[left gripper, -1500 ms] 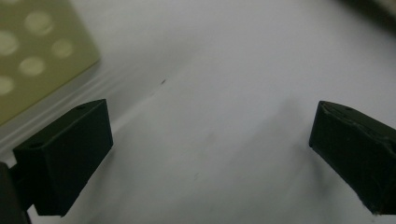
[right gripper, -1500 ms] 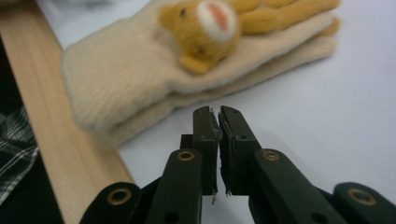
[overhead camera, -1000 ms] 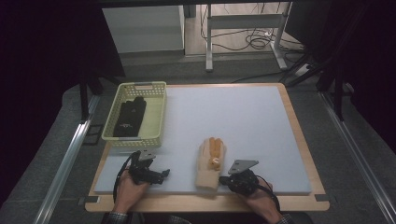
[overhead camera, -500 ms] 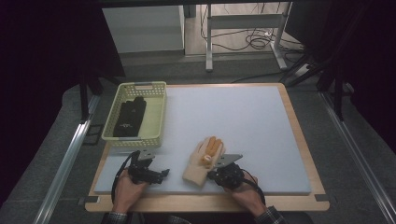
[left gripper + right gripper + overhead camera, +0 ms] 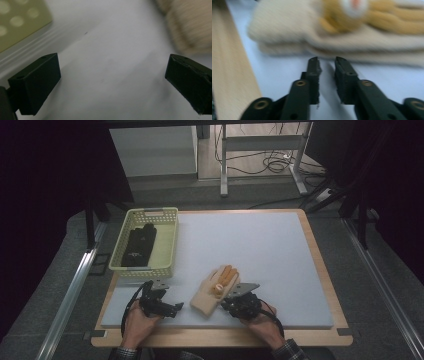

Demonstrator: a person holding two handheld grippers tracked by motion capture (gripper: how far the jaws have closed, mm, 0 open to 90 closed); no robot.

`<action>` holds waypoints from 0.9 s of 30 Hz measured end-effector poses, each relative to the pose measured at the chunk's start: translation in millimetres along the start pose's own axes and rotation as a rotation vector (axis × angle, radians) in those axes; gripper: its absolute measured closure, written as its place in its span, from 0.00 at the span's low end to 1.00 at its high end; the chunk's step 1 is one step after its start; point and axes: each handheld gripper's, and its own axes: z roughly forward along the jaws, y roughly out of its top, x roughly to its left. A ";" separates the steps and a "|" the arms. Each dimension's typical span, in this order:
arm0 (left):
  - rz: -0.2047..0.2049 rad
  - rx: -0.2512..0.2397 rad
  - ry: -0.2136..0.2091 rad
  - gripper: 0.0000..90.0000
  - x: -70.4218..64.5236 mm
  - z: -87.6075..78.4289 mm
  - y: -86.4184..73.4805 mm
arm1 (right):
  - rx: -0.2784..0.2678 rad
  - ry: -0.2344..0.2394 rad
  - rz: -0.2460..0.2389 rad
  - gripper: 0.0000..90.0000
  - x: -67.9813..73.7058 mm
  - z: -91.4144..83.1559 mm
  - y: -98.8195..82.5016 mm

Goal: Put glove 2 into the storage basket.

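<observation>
Gloves (image 5: 216, 289), a beige knitted pair stacked one on the other with orange-yellow finger coating, lie on the pale grey mat (image 5: 260, 245) near its front edge, between the two hands, cuff end toward the person and fingers pointing away and to the right. Right gripper (image 5: 235, 301) sits just beside the right side of the gloves, at the cuff end; in the right gripper view (image 5: 327, 62) its jaws have just been opening and now stand a narrow gap apart, with bare mat between them and nothing held, the tips just short of the glove edge (image 5: 352, 47). Left gripper (image 5: 172, 307) rests low over the mat to the left of the gloves; the left gripper view (image 5: 112, 75) shows its jaws spread wide, nothing between them but mat, with the glove cuff (image 5: 190, 25) beyond the right-hand jaw and not touching it. Yellow-green perforated basket (image 5: 167, 245) stands at the left rear part of the mat, well apart from the gloves, and holds a dark folded item (image 5: 139, 245); its wall (image 5: 20, 22) also shows blurred at the upper left of the left gripper view. Wooden table edge (image 5: 225, 336) runs under both wrists.
</observation>
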 end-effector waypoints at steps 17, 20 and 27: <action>0.023 0.030 -0.049 0.00 -71.0 22.5 73.4 | 0.020 -0.285 0.150 0.31 -75.4 -59.2 -52.8; 0.029 0.059 -0.046 0.00 -79.8 36.0 79.7 | 0.011 -0.307 0.168 0.30 -82.5 -64.8 -58.9; 0.040 0.138 0.039 0.00 -85.1 64.9 83.7 | -0.032 -0.312 0.233 0.28 -98.5 -75.9 -75.8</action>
